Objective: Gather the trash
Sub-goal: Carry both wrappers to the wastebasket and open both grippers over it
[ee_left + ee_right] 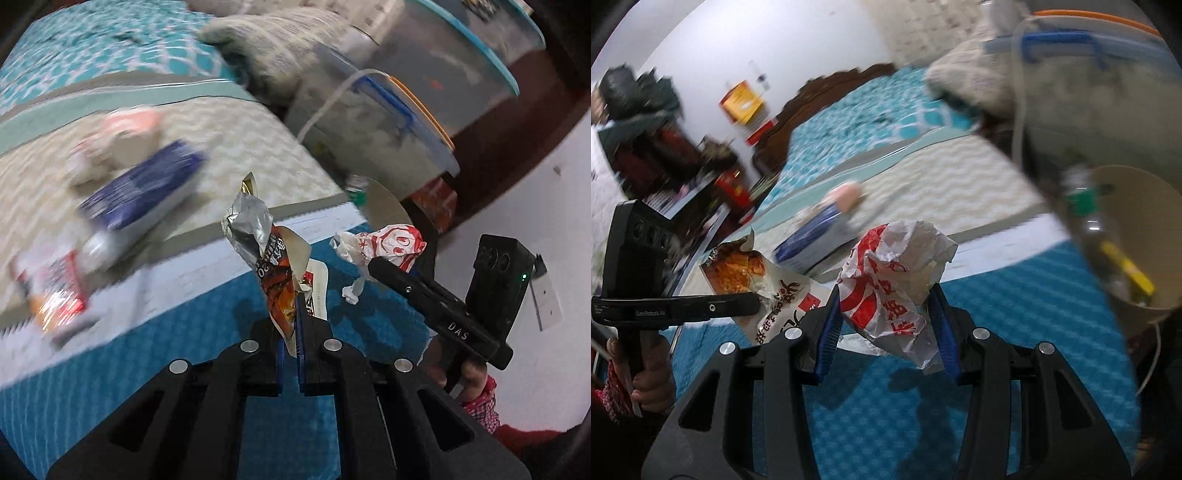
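teal patterned bedspread (92, 40), clear storage bins (406, 125), grey pillow (273, 48)

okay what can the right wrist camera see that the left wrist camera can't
Only the right wrist view shows the inside of the beige bin with a bottle, and shelves by the wall. Only the left wrist view shows a red-and-white packet on the bed. Both show the left hand-held gripper shut on a snack wrapper, the right hand-held gripper shut on a crumpled red-and-white wrapper, and a blue box.
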Demonstrator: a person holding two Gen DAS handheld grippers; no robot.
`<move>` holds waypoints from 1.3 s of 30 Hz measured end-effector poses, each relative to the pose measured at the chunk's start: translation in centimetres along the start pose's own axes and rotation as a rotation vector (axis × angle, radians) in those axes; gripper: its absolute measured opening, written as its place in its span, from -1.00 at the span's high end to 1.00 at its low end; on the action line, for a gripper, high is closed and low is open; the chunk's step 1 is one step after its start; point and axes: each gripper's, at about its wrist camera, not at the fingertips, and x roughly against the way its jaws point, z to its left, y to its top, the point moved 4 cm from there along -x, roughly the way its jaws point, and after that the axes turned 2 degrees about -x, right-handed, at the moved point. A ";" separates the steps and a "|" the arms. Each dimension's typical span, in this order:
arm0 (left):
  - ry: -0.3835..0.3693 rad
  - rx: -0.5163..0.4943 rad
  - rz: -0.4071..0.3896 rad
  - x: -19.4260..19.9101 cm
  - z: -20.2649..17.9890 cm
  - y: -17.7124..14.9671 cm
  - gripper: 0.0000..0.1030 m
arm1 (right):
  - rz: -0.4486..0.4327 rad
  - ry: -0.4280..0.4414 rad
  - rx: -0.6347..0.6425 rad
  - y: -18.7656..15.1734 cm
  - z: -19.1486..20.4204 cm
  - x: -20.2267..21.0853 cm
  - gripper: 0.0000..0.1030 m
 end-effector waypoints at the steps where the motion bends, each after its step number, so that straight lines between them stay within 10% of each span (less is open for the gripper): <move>1: -0.007 -0.023 0.007 -0.7 -0.9 0.7 0.92 | -0.020 -0.016 -0.019 0.4 -1.1 0.6 0.07; 11: -0.072 -0.241 0.076 -10.4 -10.8 8.1 0.91 | -0.183 -0.189 -0.209 3.3 -12.9 5.9 0.06; 22: -0.043 -0.380 0.118 -20.4 -17.6 13.5 0.90 | -0.167 -0.278 -0.377 5.3 -21.6 4.1 -0.10; 27: 0.050 -0.430 0.098 -22.3 -18.2 13.7 0.02 | -0.200 -0.324 -0.396 5.7 -22.2 4.1 -0.32; 39: 0.177 -0.491 -0.012 -19.6 -17.1 13.0 -0.08 | -0.276 -0.344 -0.411 4.9 -21.3 6.2 -0.32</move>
